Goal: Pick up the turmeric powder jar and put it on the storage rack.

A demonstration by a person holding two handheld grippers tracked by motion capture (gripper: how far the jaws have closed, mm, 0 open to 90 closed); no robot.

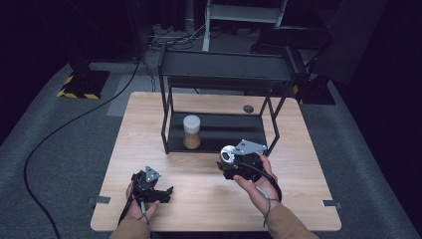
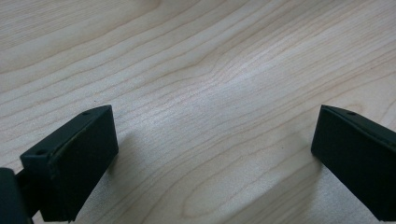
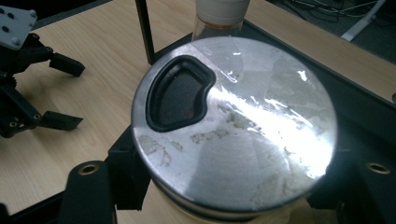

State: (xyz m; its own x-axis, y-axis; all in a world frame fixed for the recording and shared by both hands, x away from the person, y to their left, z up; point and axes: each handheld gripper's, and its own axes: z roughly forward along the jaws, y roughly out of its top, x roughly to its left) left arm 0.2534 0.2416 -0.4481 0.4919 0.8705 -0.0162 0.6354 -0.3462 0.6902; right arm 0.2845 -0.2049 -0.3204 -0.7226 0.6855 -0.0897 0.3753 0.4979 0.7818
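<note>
Right gripper (image 1: 230, 160) is clamped on a round can (image 3: 233, 126), jaws pressing in from both sides just under the silver lid. The lid has a dark rubbery pour-flap near one edge and some scuffed patches, with a bright glare streak across it. In the high view the can sits just in front of the black metal shelf rack (image 1: 219, 67), at the rack's lower right corner, with the person's right hand (image 1: 259, 191) wrapped around the gripper body.

Left gripper (image 1: 160, 193) is spread wide with nothing between the jaws, just bare wood grain of the table (image 2: 210, 70) under them. It's down at the near left of the table, well apart from the can.

Further out: a clear jar with a white lid (image 1: 191, 131), brown stuff in the bottom, stands upright on the rack's lower shelf, left of the can. A small dark disc (image 1: 248, 108) lies on the table behind the rack.
</note>
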